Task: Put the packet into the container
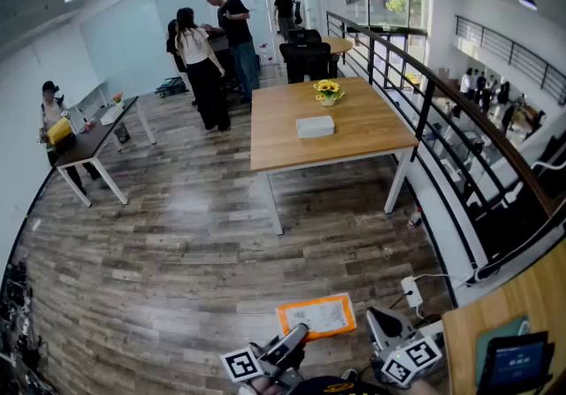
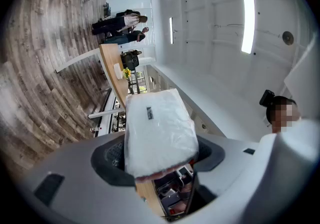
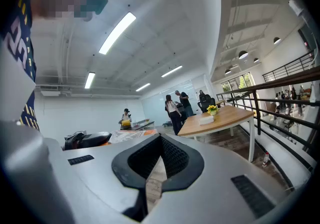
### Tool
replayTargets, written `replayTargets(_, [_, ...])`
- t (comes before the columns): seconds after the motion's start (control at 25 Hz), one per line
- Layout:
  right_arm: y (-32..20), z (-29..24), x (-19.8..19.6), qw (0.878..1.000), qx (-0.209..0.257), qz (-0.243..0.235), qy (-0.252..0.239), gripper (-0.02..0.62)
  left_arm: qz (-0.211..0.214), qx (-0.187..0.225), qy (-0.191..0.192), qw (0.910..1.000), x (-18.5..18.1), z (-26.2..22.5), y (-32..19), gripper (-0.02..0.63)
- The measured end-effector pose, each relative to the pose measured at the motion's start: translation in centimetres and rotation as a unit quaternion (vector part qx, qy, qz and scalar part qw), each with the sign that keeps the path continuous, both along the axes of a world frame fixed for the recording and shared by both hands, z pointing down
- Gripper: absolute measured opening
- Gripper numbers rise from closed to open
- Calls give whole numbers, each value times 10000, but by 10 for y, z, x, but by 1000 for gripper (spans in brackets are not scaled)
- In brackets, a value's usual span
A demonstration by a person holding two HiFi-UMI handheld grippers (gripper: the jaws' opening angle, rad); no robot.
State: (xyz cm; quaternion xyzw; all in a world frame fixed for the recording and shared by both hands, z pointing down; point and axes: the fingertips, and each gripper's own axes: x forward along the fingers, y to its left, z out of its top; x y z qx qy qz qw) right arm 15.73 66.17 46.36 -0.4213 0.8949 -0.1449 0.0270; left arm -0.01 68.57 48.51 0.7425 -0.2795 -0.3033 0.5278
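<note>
My left gripper (image 1: 295,338) is low in the head view, shut on the packet (image 1: 318,315), which shows an orange border and a pale middle. In the left gripper view the packet (image 2: 157,133) is a white plastic pouch that fills the gap between the jaws of the left gripper (image 2: 159,157). Close by on the right, my right gripper (image 1: 380,324) is shut and holds nothing; in its own view the right gripper (image 3: 158,160) has its jaws meeting. A white box-like container (image 1: 315,126) lies on the far wooden table (image 1: 371,132), well away from both grippers.
Yellow flowers (image 1: 327,91) stand on the table behind the container. Several people (image 1: 212,49) stand at the back. A black railing (image 1: 442,110) runs along the right. A side desk (image 1: 93,141) is at the left, and a wooden desk with a tablet (image 1: 513,362) at the bottom right.
</note>
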Motion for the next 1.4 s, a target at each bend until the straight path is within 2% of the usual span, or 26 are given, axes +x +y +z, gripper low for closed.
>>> replayTargets(0.52, [6, -5, -55, 9998, 63, 33, 168, 8, 39, 95, 49, 9999, -57, 1, 2, 284])
replayTargets(0.76, [-4, -4, -84, 9994, -100, 300, -161, 9, 66, 215, 72, 9997, -94, 2, -7, 284])
replayTargets(0.96, [-16, -6, -103, 9984, -259, 294, -415, 12, 3, 189, 119, 9998, -113, 7, -26, 284])
replayTargets(1.16, [-43, -4, -118, 9970, -501, 60, -586, 117, -123, 167, 132, 9997, -126, 7, -56, 284])
replayTargets(1.4, [-112, 7, -144, 9925, -756, -404, -871, 161, -245, 58, -103, 9996, -134, 14, -119, 284])
